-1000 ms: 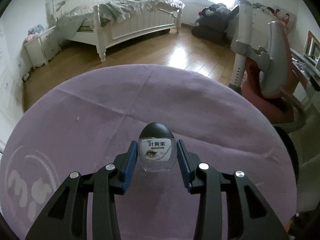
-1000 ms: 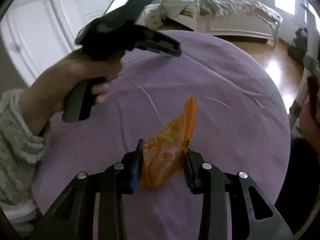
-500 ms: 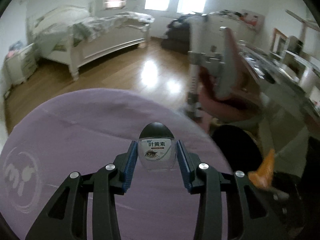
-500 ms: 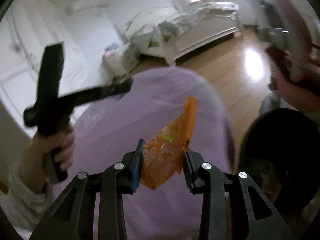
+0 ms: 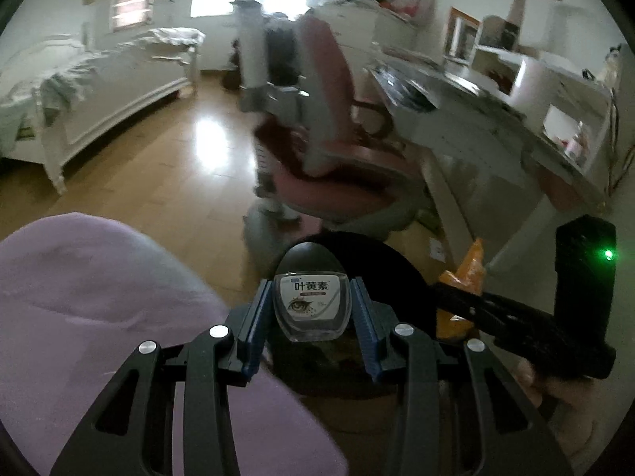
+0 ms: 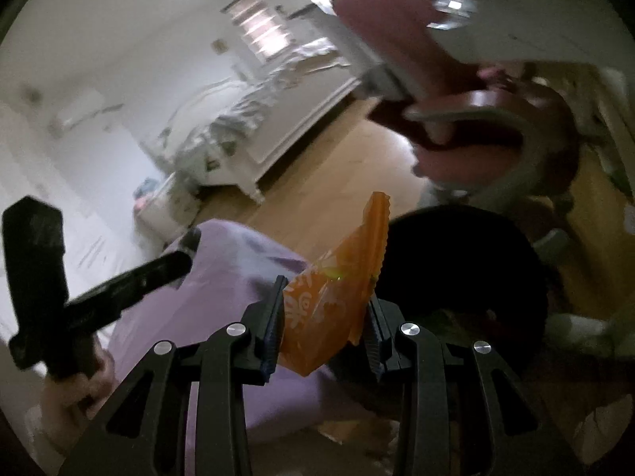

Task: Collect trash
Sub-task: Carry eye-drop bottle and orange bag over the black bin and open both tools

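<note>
My left gripper point(image 5: 312, 309) is shut on a small clear eye-drop bottle point(image 5: 311, 303) with a black cap, held past the edge of the purple table point(image 5: 99, 297) and over a round black bin point(image 5: 393, 277). My right gripper point(image 6: 323, 309) is shut on an orange snack wrapper point(image 6: 337, 289), held at the table edge next to the black bin point(image 6: 468, 261). The right gripper and wrapper point(image 5: 464, 273) also show at the right of the left wrist view. The left gripper point(image 6: 119, 289) shows at the left of the right wrist view.
A pink and grey desk chair point(image 5: 337, 166) stands just beyond the bin. A white desk point(image 5: 496, 131) with shelves is at the right. A white bed point(image 5: 99, 91) stands across the wooden floor point(image 5: 178, 166).
Both grippers have swung right, from over the purple table to its edge by the black bin, each still holding its item.
</note>
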Demonstrator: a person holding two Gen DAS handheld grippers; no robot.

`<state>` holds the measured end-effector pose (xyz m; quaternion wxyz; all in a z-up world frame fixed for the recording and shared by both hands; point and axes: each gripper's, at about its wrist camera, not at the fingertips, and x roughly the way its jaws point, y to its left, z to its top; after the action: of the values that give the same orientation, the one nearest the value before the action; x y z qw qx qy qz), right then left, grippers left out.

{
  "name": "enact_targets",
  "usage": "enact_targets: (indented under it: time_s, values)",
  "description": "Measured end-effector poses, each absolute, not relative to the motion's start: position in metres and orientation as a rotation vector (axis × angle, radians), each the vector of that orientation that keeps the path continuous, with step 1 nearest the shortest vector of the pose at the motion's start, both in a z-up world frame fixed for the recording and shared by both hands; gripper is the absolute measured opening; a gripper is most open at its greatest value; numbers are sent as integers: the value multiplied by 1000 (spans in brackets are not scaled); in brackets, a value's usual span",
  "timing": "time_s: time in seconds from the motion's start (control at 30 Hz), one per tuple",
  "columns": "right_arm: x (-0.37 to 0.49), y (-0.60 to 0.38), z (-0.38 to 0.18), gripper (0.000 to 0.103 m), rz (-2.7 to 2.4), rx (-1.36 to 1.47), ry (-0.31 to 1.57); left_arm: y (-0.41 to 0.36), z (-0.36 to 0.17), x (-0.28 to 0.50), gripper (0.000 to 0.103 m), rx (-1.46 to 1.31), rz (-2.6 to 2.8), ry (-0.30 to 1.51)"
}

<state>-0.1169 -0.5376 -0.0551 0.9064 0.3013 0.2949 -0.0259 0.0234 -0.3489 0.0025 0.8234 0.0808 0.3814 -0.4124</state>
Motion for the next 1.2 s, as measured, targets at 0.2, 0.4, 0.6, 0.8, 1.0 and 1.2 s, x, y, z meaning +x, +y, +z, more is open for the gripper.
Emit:
enact_targets:
  time_s: [0.2,0.4,0.6,0.8,1.0,1.2]
  values:
    - [-129,-568,-80,36,-95,689,618,-383,-18,19,40,191,-922,860]
    - [-127,-584,-99,36,-106,735,632,-406,-34,17,40,216,-930,896]
    - [-125,-590,-111,53,-114,774,658,-422,-45,19,41,228,-933,920]
    - [-129,-599,-115,70,-141,801,656,-427,-40,15,87,220,-935,864]
    - [-134,-596,-110,70,-142,793,651,-417,-31,11,91,205,-933,838]
    - [-134,-583,-103,72,-115,768,662,-377,-13,7,98,145,-893,787]
